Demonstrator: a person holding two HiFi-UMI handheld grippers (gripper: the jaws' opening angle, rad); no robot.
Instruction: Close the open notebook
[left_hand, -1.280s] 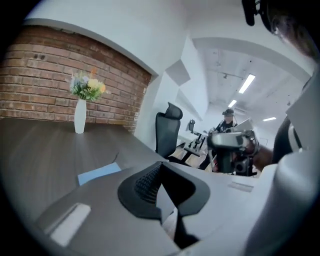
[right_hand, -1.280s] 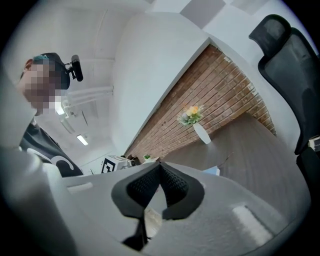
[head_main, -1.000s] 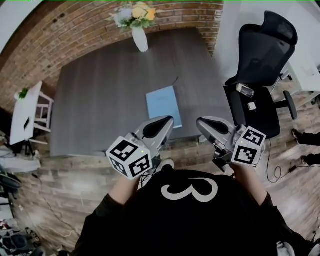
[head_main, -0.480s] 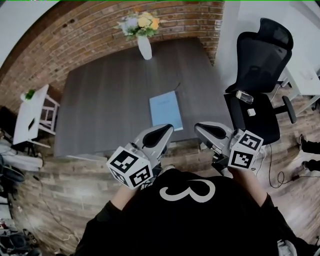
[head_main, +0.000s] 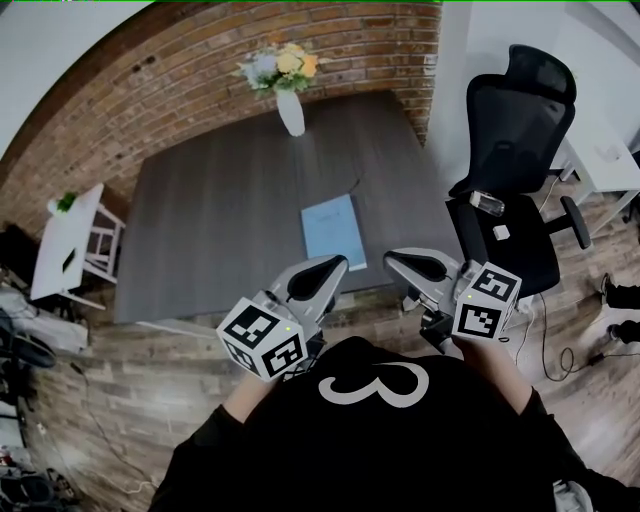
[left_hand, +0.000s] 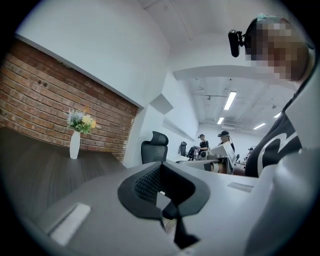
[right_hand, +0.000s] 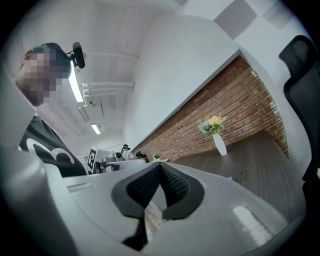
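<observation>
A light blue notebook (head_main: 333, 230) lies flat with its cover up on the dark table (head_main: 220, 220), near the front edge, right of the middle. Both grippers are held close to my chest, short of the table's front edge and clear of the notebook. My left gripper (head_main: 335, 263) is shut with nothing in it, and its pads meet at the tips in the left gripper view (left_hand: 160, 165). My right gripper (head_main: 392, 256) is shut and empty too, its pads together in the right gripper view (right_hand: 160, 165).
A white vase of flowers (head_main: 290, 108) stands at the table's far edge by the brick wall. A thin dark pen-like thing (head_main: 351, 189) lies just beyond the notebook. A black office chair (head_main: 510, 170) stands right of the table, a small white side table (head_main: 65, 240) to the left.
The table and notebook have slid a little down and right in the head view as the camera shifted. Both grippers stay shut in front of my chest.
</observation>
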